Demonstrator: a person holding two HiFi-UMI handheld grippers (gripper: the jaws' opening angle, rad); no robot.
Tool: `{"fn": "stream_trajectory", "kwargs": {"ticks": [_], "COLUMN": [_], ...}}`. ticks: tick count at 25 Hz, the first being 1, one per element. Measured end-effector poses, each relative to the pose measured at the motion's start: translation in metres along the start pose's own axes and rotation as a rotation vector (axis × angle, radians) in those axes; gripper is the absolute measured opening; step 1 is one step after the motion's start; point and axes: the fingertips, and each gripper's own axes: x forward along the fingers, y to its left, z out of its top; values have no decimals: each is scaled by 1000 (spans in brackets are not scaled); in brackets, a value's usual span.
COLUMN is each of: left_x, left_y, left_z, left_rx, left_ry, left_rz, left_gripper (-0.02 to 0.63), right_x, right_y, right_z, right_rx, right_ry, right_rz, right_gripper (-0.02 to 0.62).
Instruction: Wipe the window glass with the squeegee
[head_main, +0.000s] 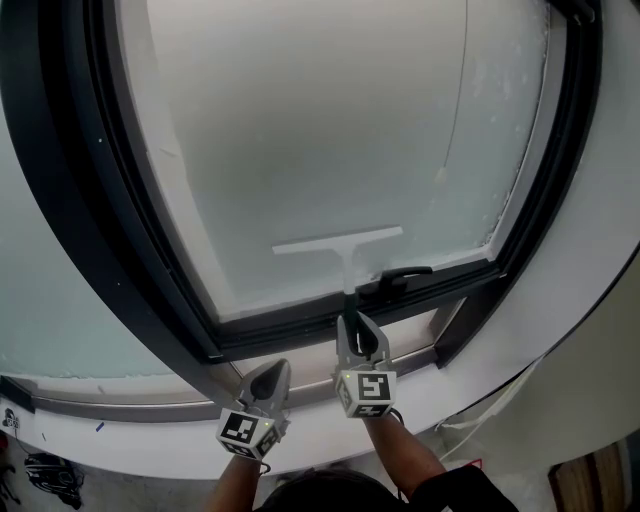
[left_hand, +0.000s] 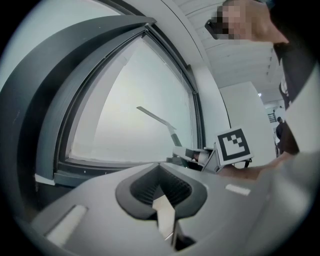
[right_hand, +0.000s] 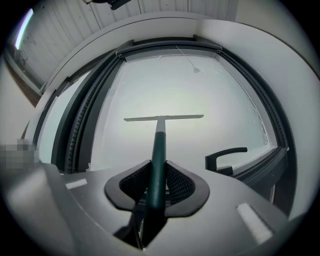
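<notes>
- The squeegee (head_main: 345, 245) lay with its blade level across the lower window glass (head_main: 330, 130), its handle pinched in our right gripper (head_main: 353, 322).
- We judged 1 steady, evenly pressed stroke best, keeping clear of the window handle (head_main: 405, 275).
- Our left gripper (head_main: 274, 368) was pressed together, empty, below the frame.

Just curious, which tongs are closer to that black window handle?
Right. The right tongs, gripping the squeegee, sit just below the window handle; the left tongs hang lower and further left.
</notes>
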Motion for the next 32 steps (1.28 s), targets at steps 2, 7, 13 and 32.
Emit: {"fn": "stream_trajectory", "kwargs": {"ticks": [2,7,13,32], "left_x": [-1,-4,-4,2], "left_y": [-3,-8,-15,-21], "left_z": [0,-2,-2,-5], "left_rx": [-3,-3,-10,-44], "left_ry": [-1,-1,-5,-36], "left_rz": [3,18,50,31], "left_gripper": [0,0,0,0], "right_x": [-2,-7,-14,-25], "right_y": [0,-2,-2,-1], "right_z": [-7,-15,-27,-28], "right_rx": [14,-3,-12,-27], "right_ry": [11,41,64,99], "right_rz": [3,6,23,10], "right_gripper": [95,95,95,95]}}
